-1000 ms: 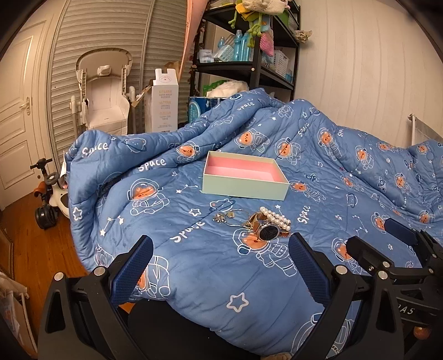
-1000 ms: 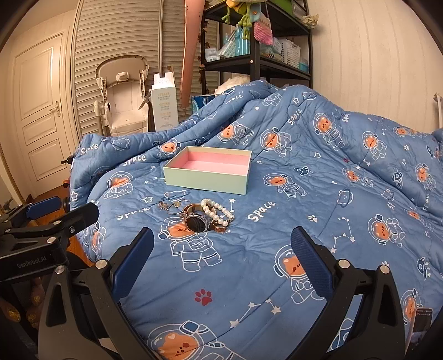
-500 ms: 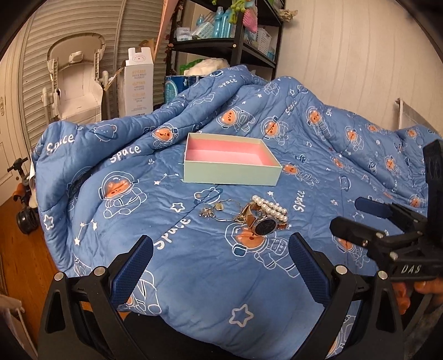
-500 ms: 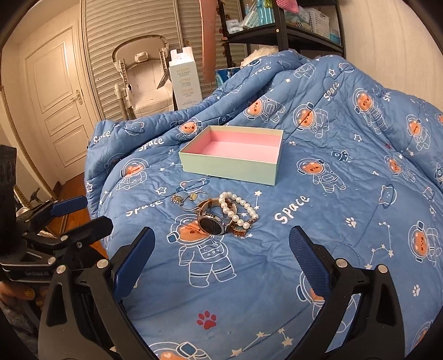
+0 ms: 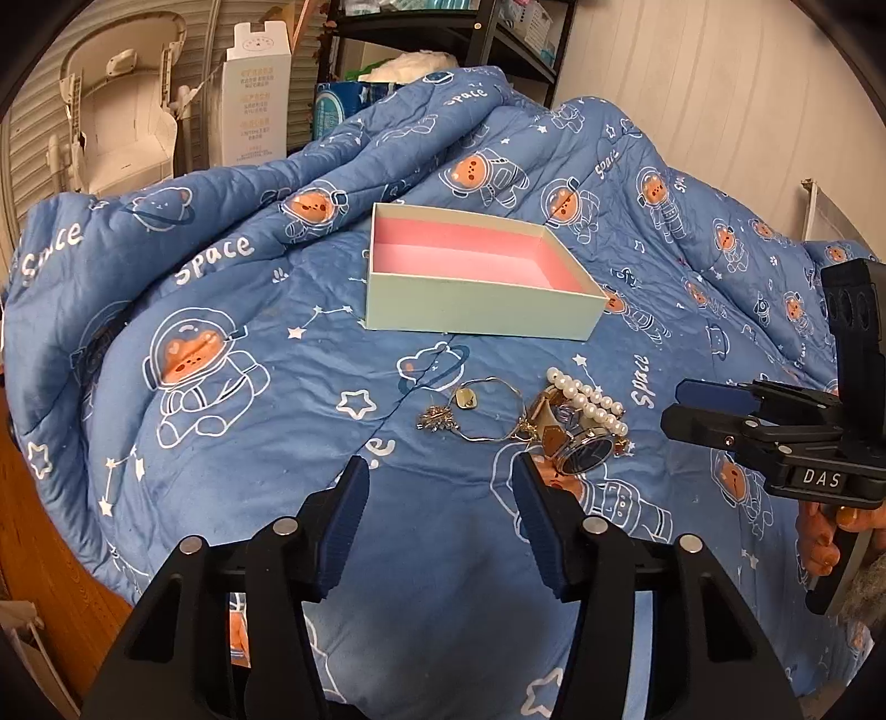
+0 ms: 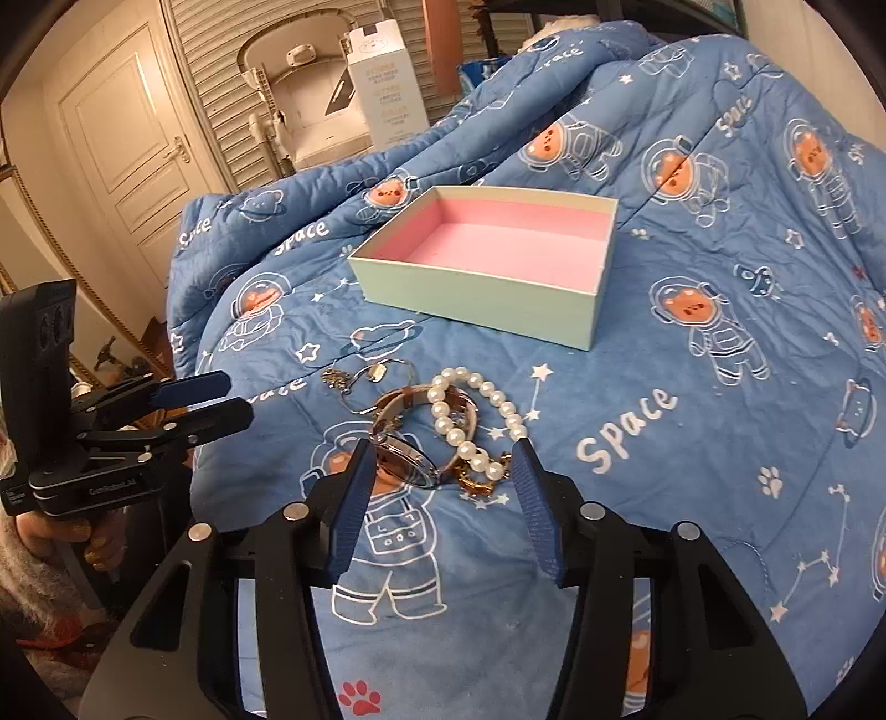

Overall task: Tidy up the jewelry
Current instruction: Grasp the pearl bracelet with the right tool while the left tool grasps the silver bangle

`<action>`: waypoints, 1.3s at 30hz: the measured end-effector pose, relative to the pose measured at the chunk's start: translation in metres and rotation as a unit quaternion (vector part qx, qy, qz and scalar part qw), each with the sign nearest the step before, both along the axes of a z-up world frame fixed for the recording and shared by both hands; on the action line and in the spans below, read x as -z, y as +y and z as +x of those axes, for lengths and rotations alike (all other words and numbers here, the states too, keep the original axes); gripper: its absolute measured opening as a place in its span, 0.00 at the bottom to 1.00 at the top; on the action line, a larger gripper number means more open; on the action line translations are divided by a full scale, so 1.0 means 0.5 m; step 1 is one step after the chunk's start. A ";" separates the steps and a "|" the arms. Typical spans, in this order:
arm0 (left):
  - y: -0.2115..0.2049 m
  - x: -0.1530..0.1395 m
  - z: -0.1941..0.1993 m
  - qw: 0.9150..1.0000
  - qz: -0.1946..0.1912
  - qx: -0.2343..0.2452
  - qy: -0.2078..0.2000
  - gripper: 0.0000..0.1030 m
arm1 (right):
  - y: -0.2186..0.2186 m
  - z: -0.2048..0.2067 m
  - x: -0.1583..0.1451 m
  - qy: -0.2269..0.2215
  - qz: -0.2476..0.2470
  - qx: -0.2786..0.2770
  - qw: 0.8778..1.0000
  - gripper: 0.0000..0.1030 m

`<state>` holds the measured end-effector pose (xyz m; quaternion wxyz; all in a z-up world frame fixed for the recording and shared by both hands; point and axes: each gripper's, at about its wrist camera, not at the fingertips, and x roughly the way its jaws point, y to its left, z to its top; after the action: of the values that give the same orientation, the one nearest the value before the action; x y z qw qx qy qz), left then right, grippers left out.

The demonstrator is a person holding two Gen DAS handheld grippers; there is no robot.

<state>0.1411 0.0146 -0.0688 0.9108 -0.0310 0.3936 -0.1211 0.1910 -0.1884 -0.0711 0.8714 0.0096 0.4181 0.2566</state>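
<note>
A pale green box (image 5: 476, 304) with a pink inside (image 6: 498, 243) lies open on the blue quilt. In front of it lies a small heap of jewelry: a pearl bracelet (image 6: 476, 412) (image 5: 590, 396), a gold wristwatch (image 6: 407, 457) (image 5: 587, 451), a thin gold bangle (image 5: 493, 410) and a small gold brooch (image 5: 437, 418). My left gripper (image 5: 440, 520) is open, just short of the bangle and brooch. My right gripper (image 6: 440, 504) is open, its jaws on either side of the watch and pearls. Each gripper shows in the other's view.
The blue space-print quilt (image 6: 720, 387) covers the bed and is bunched up behind the box. A white carton (image 5: 257, 94), a baby seat (image 5: 122, 111) and a black shelf (image 5: 487, 33) stand behind the bed. A wooden floor (image 5: 50, 554) lies at the left.
Both grippers have moved forward and down toward the jewelry heap, and their jaws have narrowed. The jewelry and box have not moved.
</note>
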 end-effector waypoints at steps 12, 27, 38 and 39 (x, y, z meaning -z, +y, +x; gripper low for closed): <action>0.012 0.022 0.053 0.999 -0.020 -0.006 0.027 0.46 | 0.040 0.073 0.026 0.024 -0.021 -0.041 0.999 0.32; -0.065 0.030 0.077 0.995 -0.008 0.099 0.022 0.29 | 0.060 0.108 0.068 0.061 -0.034 -0.057 0.996 0.14; -0.133 0.087 0.104 0.965 0.146 0.216 -0.005 0.20 | 0.053 0.115 0.070 0.071 -0.021 -0.052 0.996 0.14; -0.135 0.093 0.105 0.961 0.160 0.226 -0.007 0.16 | 0.052 0.115 0.070 0.072 -0.019 -0.051 0.996 0.14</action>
<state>0.1934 -0.0531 -0.1152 0.8554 0.2059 0.3982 -0.2594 0.2487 -0.1623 -0.1061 0.8249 -0.0100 0.4843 0.2914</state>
